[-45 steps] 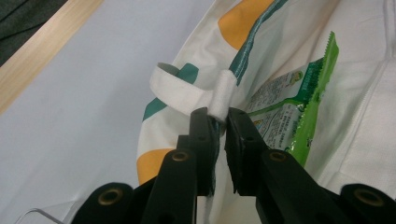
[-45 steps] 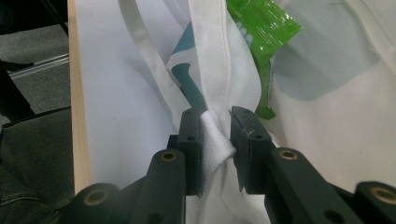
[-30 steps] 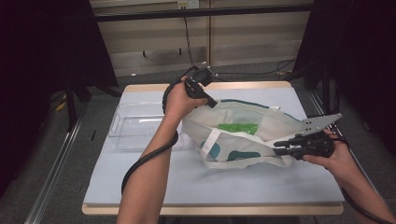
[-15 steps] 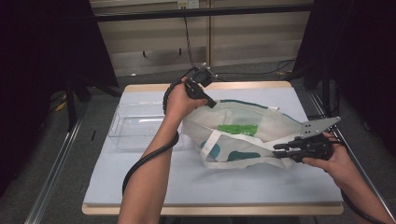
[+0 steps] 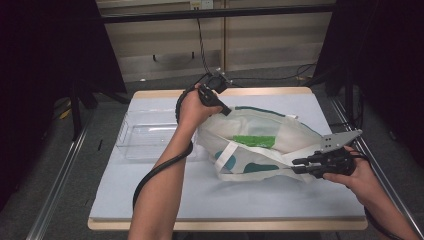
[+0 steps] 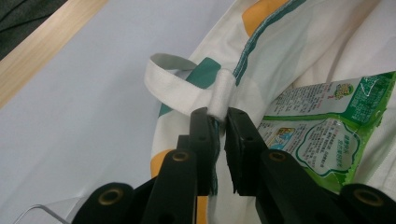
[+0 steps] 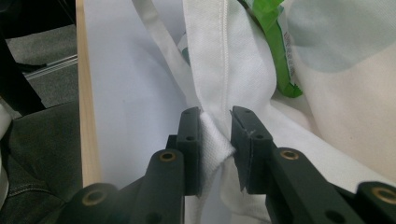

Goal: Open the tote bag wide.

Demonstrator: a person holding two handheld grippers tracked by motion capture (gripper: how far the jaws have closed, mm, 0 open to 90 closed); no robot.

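We hold the tote bag open on the counter: left tool pinched on its far rim, right tool clamped on its near edge. A green packet already lies inside the bag; the clear tray beside it looks empty, so little seems left.

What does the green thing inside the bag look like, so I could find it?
Look at the pale blue table mat, then at the white cloth bag with teal patches held open in the middle. Inside lies a flat, shiny green plastic snack packet with tiny printing, the only bright green thing there.
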